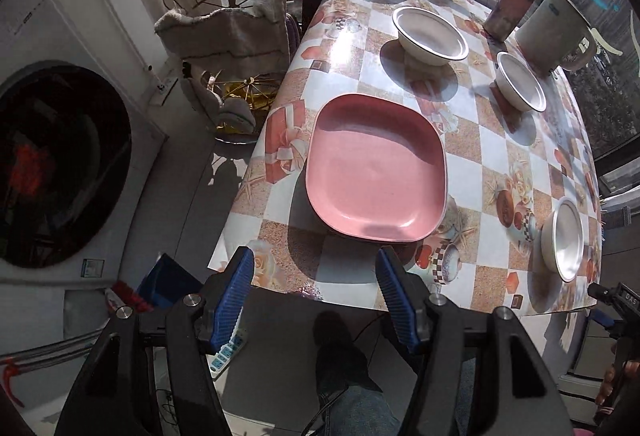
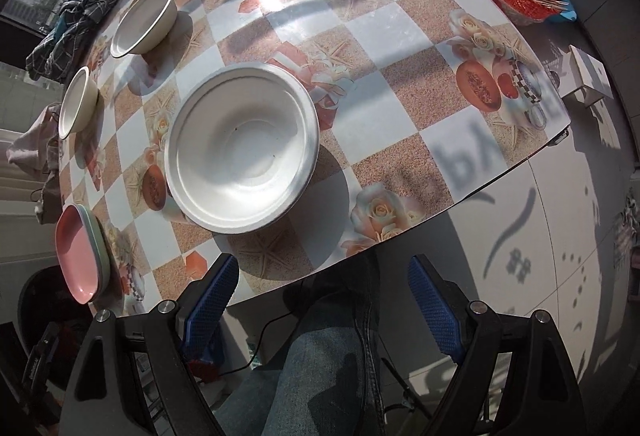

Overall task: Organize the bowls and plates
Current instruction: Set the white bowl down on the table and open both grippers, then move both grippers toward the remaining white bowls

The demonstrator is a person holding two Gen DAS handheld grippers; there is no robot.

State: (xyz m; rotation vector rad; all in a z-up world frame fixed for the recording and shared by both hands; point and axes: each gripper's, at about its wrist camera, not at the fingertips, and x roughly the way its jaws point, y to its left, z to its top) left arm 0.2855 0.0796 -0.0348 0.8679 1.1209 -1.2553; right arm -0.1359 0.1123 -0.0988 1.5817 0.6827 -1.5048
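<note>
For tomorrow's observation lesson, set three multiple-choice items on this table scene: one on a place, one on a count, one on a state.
1. Where does the pink plate lie?
A. on a stack of plates near the table edge
B. inside a bowl
C. on the floor

2. How many white bowls stand on the table?
A. one
B. three
C. five

3. What does the right tool hold?
A. a bowl
B. a plate
C. nothing

Answers: 1 A, plate edges show beneath it in the right wrist view; 2 B, three separate bowls; 3 C, its jaws stand open and empty.
</note>
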